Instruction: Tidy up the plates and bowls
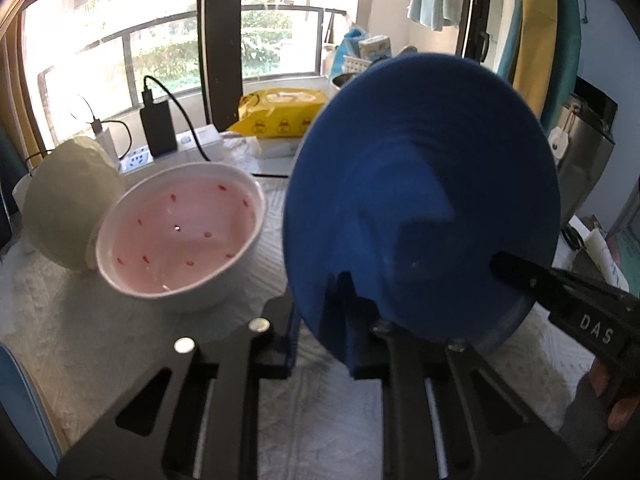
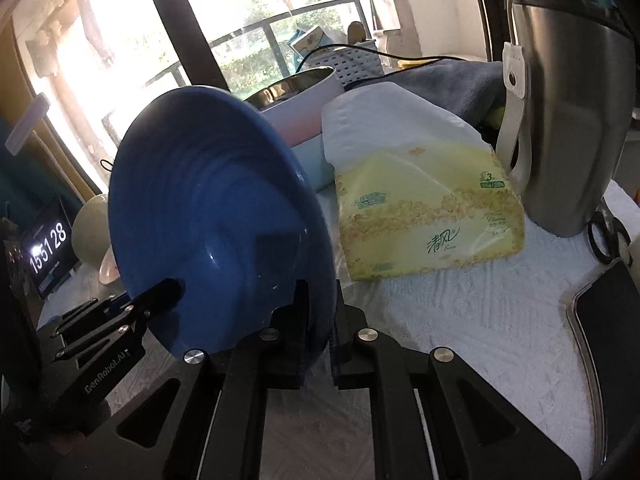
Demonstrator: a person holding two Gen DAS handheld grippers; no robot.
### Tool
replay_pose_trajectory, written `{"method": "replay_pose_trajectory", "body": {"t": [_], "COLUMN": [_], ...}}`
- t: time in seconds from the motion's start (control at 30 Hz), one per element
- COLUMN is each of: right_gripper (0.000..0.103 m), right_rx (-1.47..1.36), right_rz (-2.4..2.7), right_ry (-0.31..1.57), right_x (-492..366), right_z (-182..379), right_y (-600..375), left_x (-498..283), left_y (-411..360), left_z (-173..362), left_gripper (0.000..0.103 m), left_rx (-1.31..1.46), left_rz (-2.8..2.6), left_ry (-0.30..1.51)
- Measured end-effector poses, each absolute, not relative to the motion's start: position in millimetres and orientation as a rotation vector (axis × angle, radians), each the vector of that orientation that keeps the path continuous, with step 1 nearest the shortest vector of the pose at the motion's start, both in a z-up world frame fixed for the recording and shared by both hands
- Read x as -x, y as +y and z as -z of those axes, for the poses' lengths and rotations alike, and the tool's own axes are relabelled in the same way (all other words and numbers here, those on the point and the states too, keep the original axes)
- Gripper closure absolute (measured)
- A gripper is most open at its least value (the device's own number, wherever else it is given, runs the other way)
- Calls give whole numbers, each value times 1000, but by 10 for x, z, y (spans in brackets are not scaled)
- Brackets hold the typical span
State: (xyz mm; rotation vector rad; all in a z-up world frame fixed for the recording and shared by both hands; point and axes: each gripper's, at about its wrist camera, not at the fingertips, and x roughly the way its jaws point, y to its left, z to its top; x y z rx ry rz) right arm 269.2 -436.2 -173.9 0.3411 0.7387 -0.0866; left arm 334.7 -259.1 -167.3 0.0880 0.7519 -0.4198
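A blue plate is held on edge above the white cloth, gripped at its lower rim from both sides. My left gripper is shut on its rim. My right gripper is shut on the same plate; its fingers also show in the left wrist view. A white bowl with a pink, red-dotted inside sits on the cloth left of the plate. A pale green bowl leans on its side against it.
A power strip with chargers and a yellow packet lie behind the bowls. A tissue pack, a grey jug, a metal pot, scissors and a clock screen surround the plate.
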Motion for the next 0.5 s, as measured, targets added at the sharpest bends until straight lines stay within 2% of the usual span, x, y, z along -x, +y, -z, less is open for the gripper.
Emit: {"method": "replay_pose_trajectory", "body": {"t": [0.5], "right_gripper": [93], "right_rx": [-332], "right_rz": [93], "right_ry": [726], "right_x": [-2494], "right_z": [1539], "right_y": [-4240], "left_x": [-3109], "left_y": [-2432], "left_z": [1522], "left_gripper": [87], "left_rx": [-71], "left_rz": [439], "left_ry": [716]}}
